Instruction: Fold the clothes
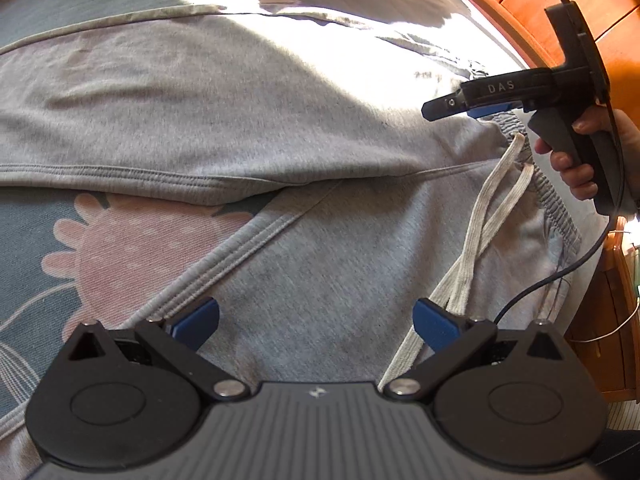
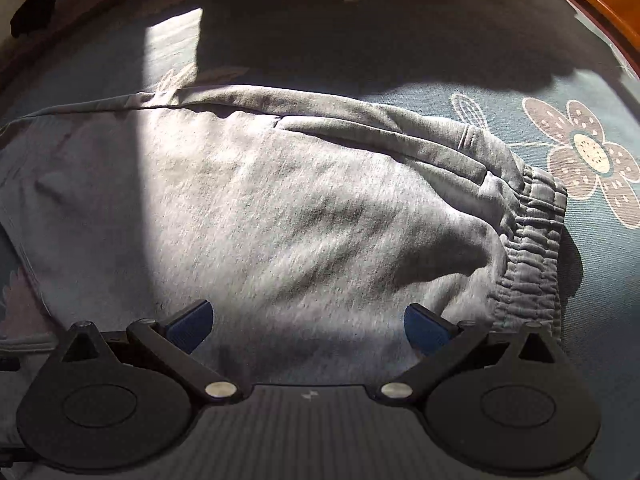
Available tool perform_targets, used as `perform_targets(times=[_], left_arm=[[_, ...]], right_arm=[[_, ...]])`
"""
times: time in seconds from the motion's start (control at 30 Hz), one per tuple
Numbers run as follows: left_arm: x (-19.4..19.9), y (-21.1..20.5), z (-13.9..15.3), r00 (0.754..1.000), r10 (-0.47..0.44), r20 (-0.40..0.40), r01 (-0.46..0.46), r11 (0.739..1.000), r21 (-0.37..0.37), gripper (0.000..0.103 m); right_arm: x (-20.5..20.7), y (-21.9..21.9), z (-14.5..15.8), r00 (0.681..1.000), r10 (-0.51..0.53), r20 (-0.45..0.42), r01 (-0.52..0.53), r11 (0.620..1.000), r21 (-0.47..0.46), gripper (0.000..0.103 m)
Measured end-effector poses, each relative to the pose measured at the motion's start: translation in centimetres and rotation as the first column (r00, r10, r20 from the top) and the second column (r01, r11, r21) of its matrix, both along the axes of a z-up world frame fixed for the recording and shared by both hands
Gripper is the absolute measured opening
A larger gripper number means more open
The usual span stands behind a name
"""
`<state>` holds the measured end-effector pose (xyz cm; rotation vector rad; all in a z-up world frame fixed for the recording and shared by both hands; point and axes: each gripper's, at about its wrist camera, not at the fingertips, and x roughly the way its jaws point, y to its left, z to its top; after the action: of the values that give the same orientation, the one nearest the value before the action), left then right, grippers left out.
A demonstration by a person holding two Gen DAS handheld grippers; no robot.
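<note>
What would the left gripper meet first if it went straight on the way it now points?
Most likely the grey sweatpants: the open left gripper points at the fabric just ahead, with the white drawstring just right of that line. How far off the cloth is cannot be judged.

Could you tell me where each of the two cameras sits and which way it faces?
Left wrist: sits behind the open left gripper, looking forward and down at the grey sweatpants and their white drawstring on the floral bedspread; the right gripper and the hand holding it show at right.
Right wrist: sits behind the open right gripper, looking down along its fingers at the sweatpants' waistband; only the gripper's own body shows.
Shared: the same sweatpants, bedspread and wooden furniture.
</note>
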<state>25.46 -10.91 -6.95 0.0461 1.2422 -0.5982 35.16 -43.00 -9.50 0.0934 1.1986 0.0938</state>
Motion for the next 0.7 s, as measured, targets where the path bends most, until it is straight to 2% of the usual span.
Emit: perform_targets(times=[0.1,0.13,0.3,0.4,0.57,0.7], left_arm=[[1.2,0.6,0.6,0.999,0.014,0.044,-0.015,1.000,0.013,0.102],[1.6,0.8,0.8,0.998,0.019,0.058,-0.020,1.000,0.018,0.102],[4.9,1.2,1.2,0.989,0.051,0.138,-0.052,0.999,0.004,0.102],[7.3,0.3,0.4,0.987,0.026,0.161,-0.027,1.000,-0.001,0.102],[9.7,-0.9,-1.5,0.988,0.002,0.152,-0.004,1.000,0.012,0.102],[10.3,0.0,-2.8,0.992,0.042,0.118,-0.048,0.998,0.046,0.102]], right_arm=[[1.2,-0.8,-0.2,0.998,-0.061,0.023,0.063,0.991,-0.117,0.103],[1.3,-0.8,-0.1,0.997,-0.067,0.026,0.070,0.990,-0.126,0.103],[0.3,0.0,0.7,0.998,-0.058,0.021,0.059,0.997,-0.056,0.103],[-0.4,0.4,1.3,0.998,-0.053,0.018,0.053,0.998,-0.015,0.103],[-1.4,1.2,2.1,0.999,-0.043,0.014,0.043,0.998,0.055,0.103],[-1.7,1.2,2.5,1.000,-0.023,0.018,0.022,0.999,0.038,0.103]])
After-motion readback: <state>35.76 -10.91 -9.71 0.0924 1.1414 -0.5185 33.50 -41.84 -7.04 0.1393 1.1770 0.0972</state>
